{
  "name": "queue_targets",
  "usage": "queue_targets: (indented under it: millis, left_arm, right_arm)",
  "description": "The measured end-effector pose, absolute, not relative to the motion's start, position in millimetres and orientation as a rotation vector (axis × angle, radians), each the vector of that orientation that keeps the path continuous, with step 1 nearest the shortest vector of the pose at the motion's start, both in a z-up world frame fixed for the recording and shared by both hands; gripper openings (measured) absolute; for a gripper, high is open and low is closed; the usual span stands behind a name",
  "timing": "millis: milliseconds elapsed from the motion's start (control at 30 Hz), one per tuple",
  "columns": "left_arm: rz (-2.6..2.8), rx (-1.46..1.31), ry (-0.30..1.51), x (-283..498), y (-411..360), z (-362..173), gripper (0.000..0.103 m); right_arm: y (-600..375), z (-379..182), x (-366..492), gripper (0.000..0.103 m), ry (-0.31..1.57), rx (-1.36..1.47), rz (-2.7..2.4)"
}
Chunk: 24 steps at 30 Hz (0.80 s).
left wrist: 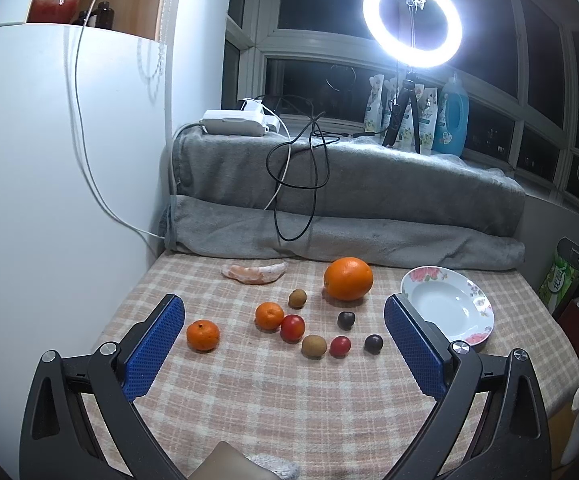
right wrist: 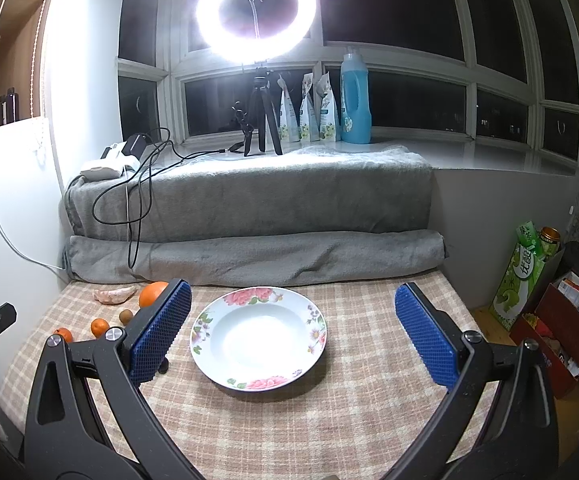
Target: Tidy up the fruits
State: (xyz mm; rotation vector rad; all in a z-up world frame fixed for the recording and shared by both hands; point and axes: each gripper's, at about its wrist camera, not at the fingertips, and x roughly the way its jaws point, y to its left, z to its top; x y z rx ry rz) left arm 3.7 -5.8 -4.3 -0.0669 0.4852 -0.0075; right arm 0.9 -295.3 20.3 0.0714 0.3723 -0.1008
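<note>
Porcelain plate (right wrist: 313, 312) is sitting empty; every fruit, from large orange (left wrist: 348, 279) to tangerine (left wrist: 203, 335), is lying loose on the checked cloth (left wrist: 273, 400). We are holding left gripper (left wrist: 283, 340) and right gripper (right wrist: 293, 332) spread wide, gripping nothing; sorting remains undone.

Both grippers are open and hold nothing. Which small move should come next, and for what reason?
Probably lower the left gripper onto the red fruit between its open fingers. All fruits lie loose on the checked cloth, the floral plate holds nothing, and the right gripper is open over that plate, far from the fruit.
</note>
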Motion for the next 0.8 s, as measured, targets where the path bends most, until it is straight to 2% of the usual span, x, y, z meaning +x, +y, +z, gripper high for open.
queue_targets:
  millis: [800]
  left_arm:
    - [-0.007, -0.069, 0.487, 1.9, -7.2, -4.1, 0.1]
  right_arm:
    - [-294.4, 18.4, 1.8, 0.103, 0.377, 0.074, -0.1]
